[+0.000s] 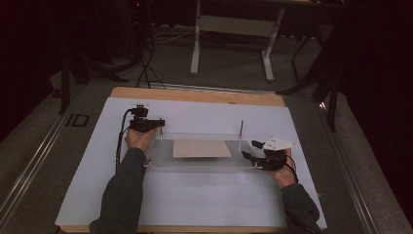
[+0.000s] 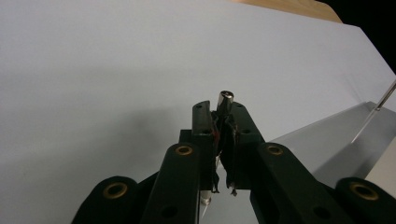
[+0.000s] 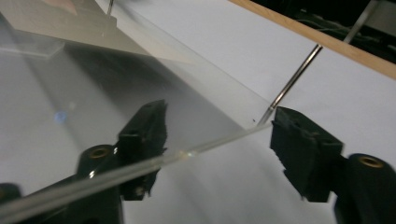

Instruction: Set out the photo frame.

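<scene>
- High view: a clear acrylic plate (image 1: 199, 148) lies mid-desk on the white sheet (image 1: 195, 195), with a tan card (image 1: 201, 148) at its centre. Thin metal posts stand at its corners; one post (image 1: 241, 127) rises at the plate's 2 o'clock corner. The left tongs (image 1: 155, 124) sit at the plate's 10 o'clock corner, and the right tongs (image 1: 249, 148) at its 3 o'clock edge.
- Left gripper view: the left tongs (image 2: 219, 122) are clamped tight on a small metal pin (image 2: 225, 100), whose capped tip pokes out at 12 o'clock between the tips. The plate edge lies off at 4 o'clock.
- Right gripper view: the right tongs (image 3: 219, 135) stand wide apart, straddling the plate's near edge (image 3: 140, 168) without gripping it. The post (image 3: 292, 79) rises at 1 o'clock.
</scene>
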The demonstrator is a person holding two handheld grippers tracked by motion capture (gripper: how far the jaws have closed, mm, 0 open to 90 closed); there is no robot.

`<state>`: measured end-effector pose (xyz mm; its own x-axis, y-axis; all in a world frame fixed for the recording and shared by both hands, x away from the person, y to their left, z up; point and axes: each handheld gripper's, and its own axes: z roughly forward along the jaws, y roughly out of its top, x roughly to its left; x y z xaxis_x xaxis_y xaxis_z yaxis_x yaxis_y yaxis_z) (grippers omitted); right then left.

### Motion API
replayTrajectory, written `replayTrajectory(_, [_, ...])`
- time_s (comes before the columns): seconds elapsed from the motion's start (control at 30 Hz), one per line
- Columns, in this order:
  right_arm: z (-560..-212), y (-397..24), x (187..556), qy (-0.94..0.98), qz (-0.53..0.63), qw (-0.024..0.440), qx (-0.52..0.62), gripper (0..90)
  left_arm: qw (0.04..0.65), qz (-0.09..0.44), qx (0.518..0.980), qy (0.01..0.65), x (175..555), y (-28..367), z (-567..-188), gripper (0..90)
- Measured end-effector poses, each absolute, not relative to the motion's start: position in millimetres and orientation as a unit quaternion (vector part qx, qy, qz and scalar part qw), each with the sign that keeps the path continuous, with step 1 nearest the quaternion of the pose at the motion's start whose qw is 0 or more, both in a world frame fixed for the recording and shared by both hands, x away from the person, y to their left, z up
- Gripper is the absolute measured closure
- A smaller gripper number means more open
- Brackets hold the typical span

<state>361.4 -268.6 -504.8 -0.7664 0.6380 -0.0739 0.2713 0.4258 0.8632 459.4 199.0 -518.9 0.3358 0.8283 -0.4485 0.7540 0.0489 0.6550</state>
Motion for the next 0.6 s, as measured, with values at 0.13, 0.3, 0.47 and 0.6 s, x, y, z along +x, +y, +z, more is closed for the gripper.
replayTrajectory(0.13, [-503.9,-267.4,361.0,0.819,0.462,0.202,0.273,37.2,0.442,0.042,0.688,0.574,459.6,199.2,-519.2,84.0])
replayTrajectory(0.3, [-502.4,-265.9,360.8,0.816,0.472,0.197,0.271,40.3,0.442,0.04,0.686,0.576,459.3,199.2,-519.1,83.8])
replayTrajectory(0.47, [-503.0,-266.0,360.4,0.815,0.472,0.202,0.27,41.2,0.443,0.039,0.686,0.576,459.2,199.4,-519.0,83.1])
replayTrajectory(0.6, [-503.3,-266.4,360.7,0.813,0.471,0.209,0.27,42.1,0.444,0.039,0.687,0.574,459.1,199.8,-519.0,82.9])
